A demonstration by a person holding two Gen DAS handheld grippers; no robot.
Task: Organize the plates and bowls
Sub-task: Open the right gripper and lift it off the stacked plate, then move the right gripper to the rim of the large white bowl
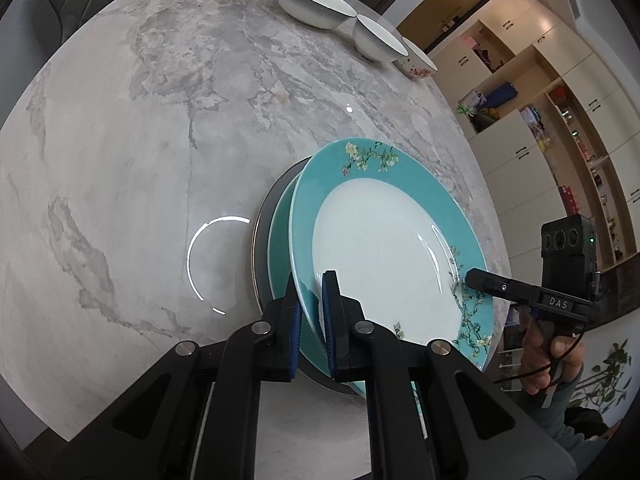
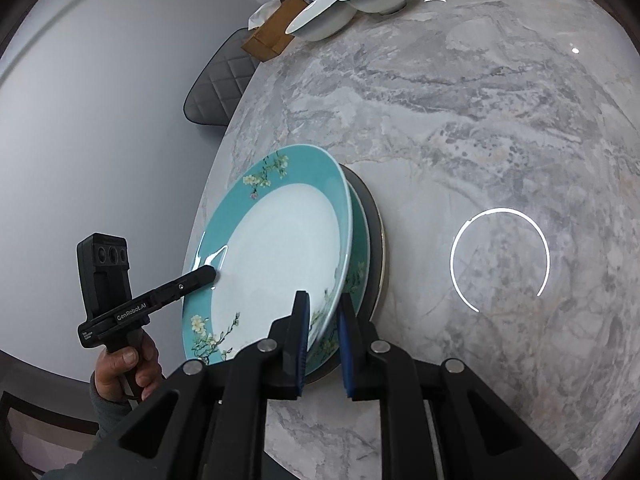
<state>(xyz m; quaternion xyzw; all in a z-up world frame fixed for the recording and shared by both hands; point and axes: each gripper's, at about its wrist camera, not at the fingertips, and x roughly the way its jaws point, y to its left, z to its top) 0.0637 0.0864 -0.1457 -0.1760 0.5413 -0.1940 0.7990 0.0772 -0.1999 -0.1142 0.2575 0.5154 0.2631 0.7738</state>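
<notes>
Both grippers, left and right, pinching teal-rimmed white ceramic plate between fingers (opposite rims); uneven release risks chipping stack.

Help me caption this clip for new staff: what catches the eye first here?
The teal floral plate, held at opposite rims by the left gripper and right gripper, sits tilted over another teal plate and a dark plate on the marble table. Three bowls line the far edge, the large white bowl foremost.
</notes>
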